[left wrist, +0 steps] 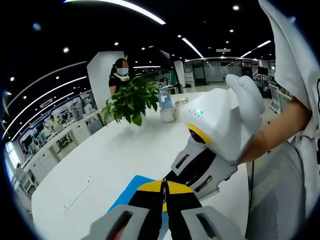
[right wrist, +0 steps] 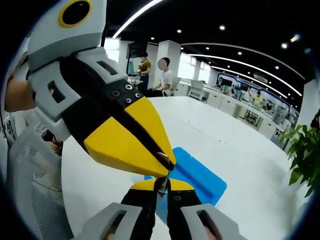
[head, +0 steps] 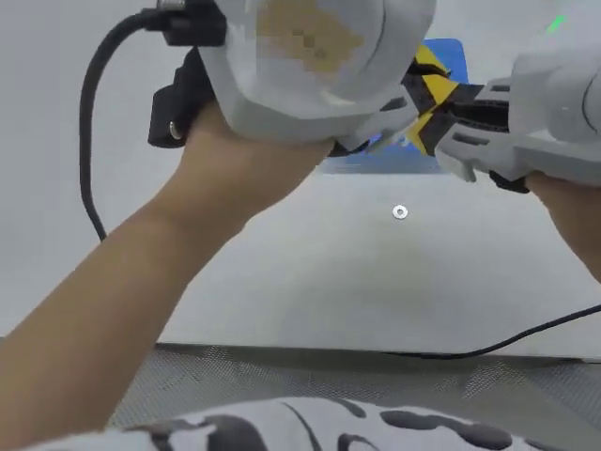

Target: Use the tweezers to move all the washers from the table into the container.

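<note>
One small silver washer [head: 400, 212] lies on the white table, in front of the blue container [head: 376, 162]. Above the container my left gripper [head: 424, 80] and right gripper [head: 428, 130] meet tip to tip. In the right gripper view the right gripper [right wrist: 161, 189] is shut on a thin metal piece, seemingly the tweezers [right wrist: 161, 181]. That piece rises to the tip of the left gripper [right wrist: 164, 161], whose yellow jaws are also shut on it. In the left gripper view the left gripper [left wrist: 164, 192] is shut, and the right gripper [left wrist: 199, 162] comes in from the right over the blue container [left wrist: 131, 192].
A black cable [head: 89, 141] hangs from the left gripper, and another cable [head: 526, 334] lies along the table's front edge. A grey mesh surface [head: 282, 376] borders that edge. A potted plant [left wrist: 131, 100] stands far back on the table, with people beyond it.
</note>
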`<state>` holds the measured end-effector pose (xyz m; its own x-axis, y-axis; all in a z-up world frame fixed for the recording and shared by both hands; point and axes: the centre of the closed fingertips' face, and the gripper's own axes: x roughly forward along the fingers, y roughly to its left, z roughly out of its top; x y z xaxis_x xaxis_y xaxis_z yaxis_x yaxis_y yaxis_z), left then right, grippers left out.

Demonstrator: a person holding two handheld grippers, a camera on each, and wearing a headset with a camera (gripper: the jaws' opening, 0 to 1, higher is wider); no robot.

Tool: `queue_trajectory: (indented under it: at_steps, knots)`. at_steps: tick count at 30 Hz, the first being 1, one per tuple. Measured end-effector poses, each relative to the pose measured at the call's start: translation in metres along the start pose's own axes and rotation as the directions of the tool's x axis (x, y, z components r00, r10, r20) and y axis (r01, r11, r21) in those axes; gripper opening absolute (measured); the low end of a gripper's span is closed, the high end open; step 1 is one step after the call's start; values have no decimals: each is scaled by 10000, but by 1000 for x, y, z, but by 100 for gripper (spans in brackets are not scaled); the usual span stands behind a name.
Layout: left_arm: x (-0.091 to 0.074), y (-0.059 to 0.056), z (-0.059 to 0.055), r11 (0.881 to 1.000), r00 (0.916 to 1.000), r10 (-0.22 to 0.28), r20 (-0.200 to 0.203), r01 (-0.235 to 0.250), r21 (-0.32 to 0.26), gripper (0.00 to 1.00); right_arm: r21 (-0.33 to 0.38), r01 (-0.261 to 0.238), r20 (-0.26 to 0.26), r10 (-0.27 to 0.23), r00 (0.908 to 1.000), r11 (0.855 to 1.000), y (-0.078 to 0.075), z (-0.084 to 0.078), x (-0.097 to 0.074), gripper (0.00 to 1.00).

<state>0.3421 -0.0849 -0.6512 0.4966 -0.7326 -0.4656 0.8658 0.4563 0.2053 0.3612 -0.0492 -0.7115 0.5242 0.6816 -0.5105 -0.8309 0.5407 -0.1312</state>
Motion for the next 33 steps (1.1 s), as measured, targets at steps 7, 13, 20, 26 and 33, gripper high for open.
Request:
queue_trajectory:
  at_steps: [7, 13, 20, 26, 33]
  knots:
    - [11, 19, 1, 9997, 9997, 215, 134, -214, -101, 0, -244, 435, 91, -433, 9990, 9988, -22, 1, 14, 3]
    - [23, 27, -7, 9990, 9995, 277, 117, -273, -347, 0, -247, 564, -54, -566, 9984, 9981, -33, -7, 25, 3]
    - [37, 33, -29, 9979, 9991, 269, -334, -288, -581, 0, 198, 406, -312, -400, 9987, 9990, -37, -25, 42, 3]
    - [43, 37, -41, 9971, 9984, 175, -534, -213, -724, 0, 311, 171, -579, -153, 9982, 9994, -35, -36, 55, 3]
    - [50, 43, -47, 9963, 9978, 207, -622, -258, -821, 0, 316, 196, -705, -173, 9974, 9993, -38, -38, 59, 4]
